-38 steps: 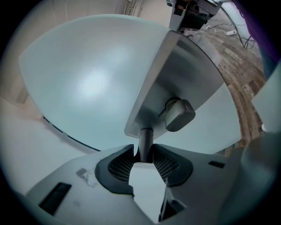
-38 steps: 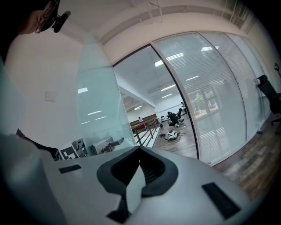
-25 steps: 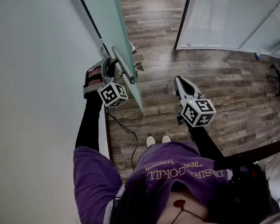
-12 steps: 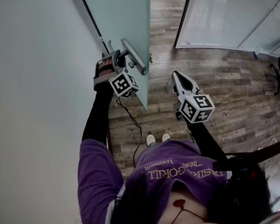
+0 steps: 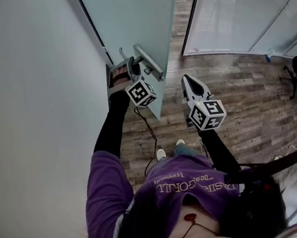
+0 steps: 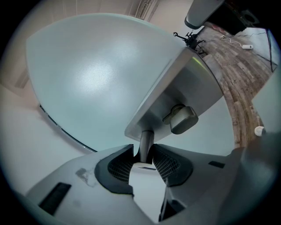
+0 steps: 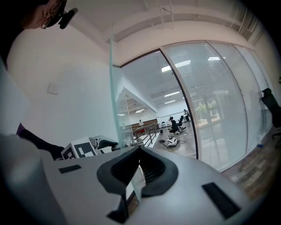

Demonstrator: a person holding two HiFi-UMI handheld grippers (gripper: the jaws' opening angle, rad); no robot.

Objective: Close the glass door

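a white wall (image 5: 30,102) filled the left of the head view, and a wood-plank floor (image 5: 240,90) the right. the frosted glass door (image 5: 127,17) stood between them, swung out at an angle from the wall, with its free edge toward the open floor. a person in a purple shirt (image 5: 187,185) stood just before it. a grey bar handle (image 5: 149,63) sat on the door's near face. the left gripper (image 6: 142,151) was clamped on the handle's short post, a pad pressed to either side. the right gripper (image 5: 187,80) hung just right of the door's edge, not touching it, its jaws closed together on nothing.
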